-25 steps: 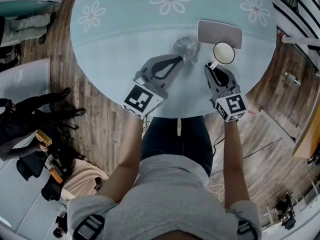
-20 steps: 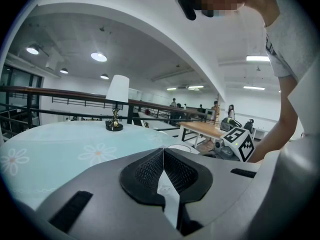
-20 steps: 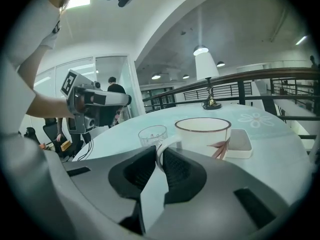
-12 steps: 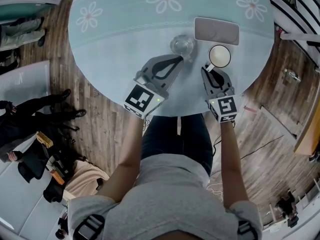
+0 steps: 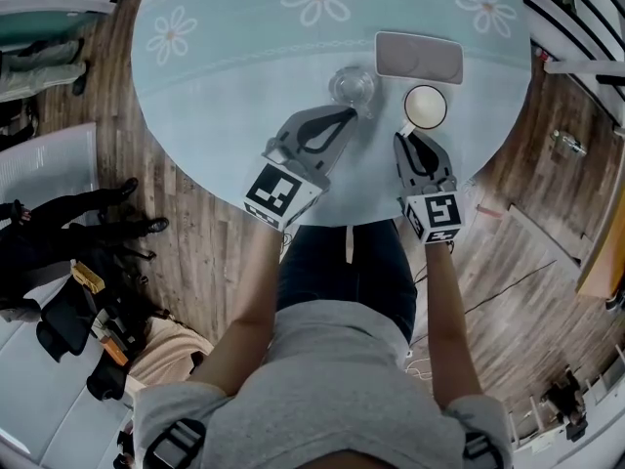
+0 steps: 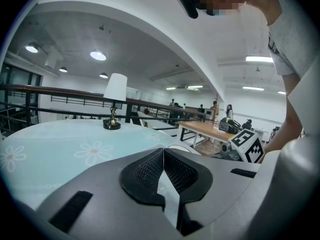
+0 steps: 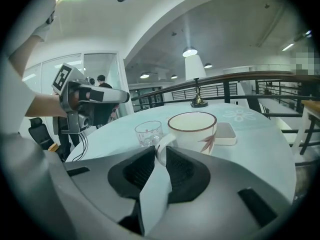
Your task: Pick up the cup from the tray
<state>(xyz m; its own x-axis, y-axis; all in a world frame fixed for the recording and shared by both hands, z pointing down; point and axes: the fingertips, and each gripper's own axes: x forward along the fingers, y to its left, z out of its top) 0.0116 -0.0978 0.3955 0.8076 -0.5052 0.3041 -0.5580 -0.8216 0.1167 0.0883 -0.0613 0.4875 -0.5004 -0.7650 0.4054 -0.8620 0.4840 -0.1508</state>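
1. Cloth of pale blue, printed with daisies, is spread over the round table (image 5: pixel 234 76).
2. The cup (image 5: pixel 425 106), white with a brown rim, is seen upright at the right of the table. It is off the grey tray (image 5: pixel 419 57), just near of it. Whether the two touch cannot be told.
3. The cup's handle (image 7: pixel 161 145) is turned toward the near edge of the table. It is pinched between the jaws of the right gripper (image 5: pixel 410 137), whose ribbed pads are pressed against it from both sides.
4. A clear glass (image 5: pixel 353 86) is stood on the cloth just left of the cup, apart from it.
5. The left gripper (image 5: pixel 349 115) is held with its tips just near of the glass. Its jaws are pressed together, with nothing between them.
6. A small lamp (image 6: pixel 114 101) with a white shade is seen at the far side of the table in the left gripper view.
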